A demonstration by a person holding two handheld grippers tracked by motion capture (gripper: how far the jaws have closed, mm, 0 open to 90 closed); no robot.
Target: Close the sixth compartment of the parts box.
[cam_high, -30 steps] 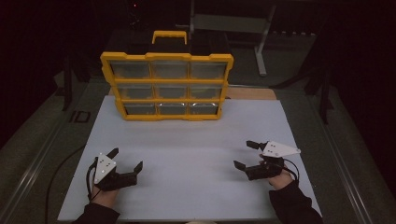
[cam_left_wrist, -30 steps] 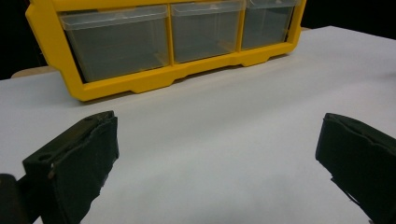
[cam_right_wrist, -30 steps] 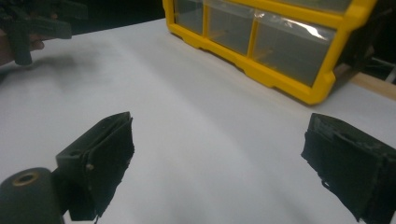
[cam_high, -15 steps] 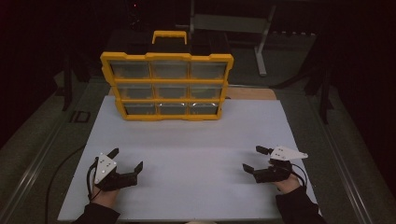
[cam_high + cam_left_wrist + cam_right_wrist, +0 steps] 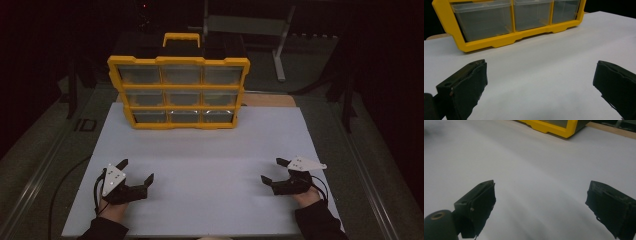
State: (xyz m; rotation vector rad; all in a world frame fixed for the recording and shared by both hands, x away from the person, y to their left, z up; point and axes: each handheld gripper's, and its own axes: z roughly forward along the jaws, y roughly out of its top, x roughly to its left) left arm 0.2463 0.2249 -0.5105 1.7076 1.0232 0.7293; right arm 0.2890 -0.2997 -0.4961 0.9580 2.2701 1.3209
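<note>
Yellow drawer organizer (image 5: 178, 92) stands well apart from left gripper (image 5: 135, 171) and right gripper (image 5: 274, 170), both wide, holding nothing.

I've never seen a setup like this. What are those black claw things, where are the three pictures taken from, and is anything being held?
No robot here: a person sits at the table with a hand-held tool in each hand. The left gripper and the right gripper each have two black jaws that can pinch things.

The high view comes from a fixed camera above, looking down on the white table. The other two come from small cameras riding on the grippers, looking out between their own jaws; the left gripper and right gripper appear there as dark pads at the bottom.

At the far edge stands a yellow organizer with three rows of clear drawers and a handle on top.

Nothing is held. Both grippers have their jaws wide apart, with just bare table between them, well short of the organizer.
</note>
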